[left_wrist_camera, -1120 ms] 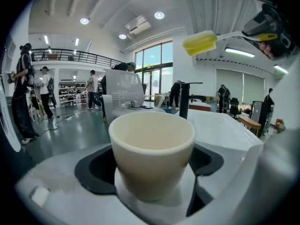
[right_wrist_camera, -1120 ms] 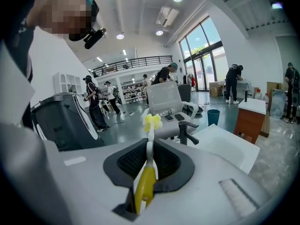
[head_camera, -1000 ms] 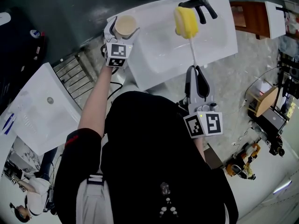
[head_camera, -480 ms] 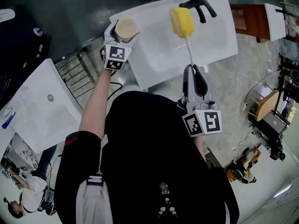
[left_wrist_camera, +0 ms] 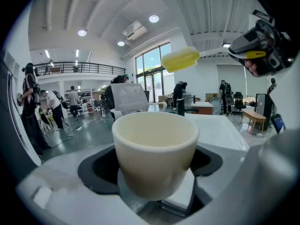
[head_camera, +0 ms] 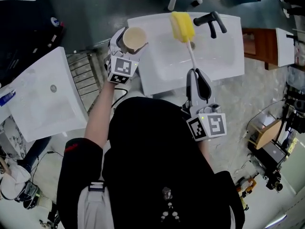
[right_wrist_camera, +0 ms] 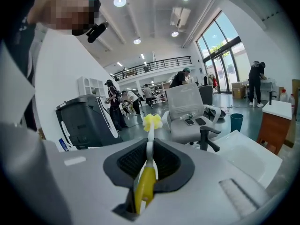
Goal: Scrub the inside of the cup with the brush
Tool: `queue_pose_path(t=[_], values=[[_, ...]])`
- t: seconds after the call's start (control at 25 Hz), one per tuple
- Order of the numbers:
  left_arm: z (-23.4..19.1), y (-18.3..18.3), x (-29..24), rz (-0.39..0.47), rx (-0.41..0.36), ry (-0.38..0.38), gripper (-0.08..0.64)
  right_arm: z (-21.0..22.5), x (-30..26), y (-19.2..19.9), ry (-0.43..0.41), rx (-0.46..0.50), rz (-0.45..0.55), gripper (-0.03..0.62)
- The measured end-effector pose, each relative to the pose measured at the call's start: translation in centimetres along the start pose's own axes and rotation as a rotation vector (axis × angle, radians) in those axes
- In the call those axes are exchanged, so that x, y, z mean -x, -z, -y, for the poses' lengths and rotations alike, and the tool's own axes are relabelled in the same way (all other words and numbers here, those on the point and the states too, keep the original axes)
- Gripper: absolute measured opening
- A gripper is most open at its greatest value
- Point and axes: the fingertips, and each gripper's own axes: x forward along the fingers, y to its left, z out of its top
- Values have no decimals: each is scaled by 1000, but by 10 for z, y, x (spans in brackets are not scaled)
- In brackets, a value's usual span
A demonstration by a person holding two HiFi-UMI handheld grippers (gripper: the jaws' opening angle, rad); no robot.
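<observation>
A cream cup point(head_camera: 134, 39) point(left_wrist_camera: 154, 150) stands upright in my left gripper point(head_camera: 125, 49) point(left_wrist_camera: 154, 172), whose jaws are shut on its body, at the sink's left edge. My right gripper point(head_camera: 198, 81) point(right_wrist_camera: 145, 172) is shut on the yellow and white handle of a brush point(right_wrist_camera: 146, 182). The brush's yellow sponge head point(head_camera: 182, 26) point(left_wrist_camera: 180, 59) point(right_wrist_camera: 152, 122) hovers over the white sink point(head_camera: 219, 56), to the right of the cup and apart from it. The cup's inside looks bare.
A black faucet point(head_camera: 210, 22) point(right_wrist_camera: 206, 138) stands at the sink's far side. Another white basin point(head_camera: 43, 97) lies to the left, with a metal rack point(head_camera: 88, 75) between. A grey office chair point(right_wrist_camera: 190, 111) and a dark bin point(right_wrist_camera: 86, 118) stand beyond.
The view has shifted, so the sink sits lower in frame. The sponge head has drawn slightly left toward the cup. Both grips are unchanged.
</observation>
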Motion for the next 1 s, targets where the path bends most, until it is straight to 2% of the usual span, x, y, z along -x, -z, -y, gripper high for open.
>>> queue_pose_path(t=[0.2,0.36,0.52,0.76,1.0], values=[[-17,-23,31,-18,-90,-127,446,-17,-3,-5,-127,76,-17,40],[-25,-33,52,-39,-105,-200,446,-29,-1,-7,-231,153,-40,40],[-35,-39,74,-101,-144,-278,446,-40,2,-10,-347,261,-86,38],[-46,-44,109,-177,-229,-318,446,-75,2,-10,-561,469,-192,40],[-55,-54,141,-231,-327,-377,446,-108,-2,-12,-672,653,-224,40]])
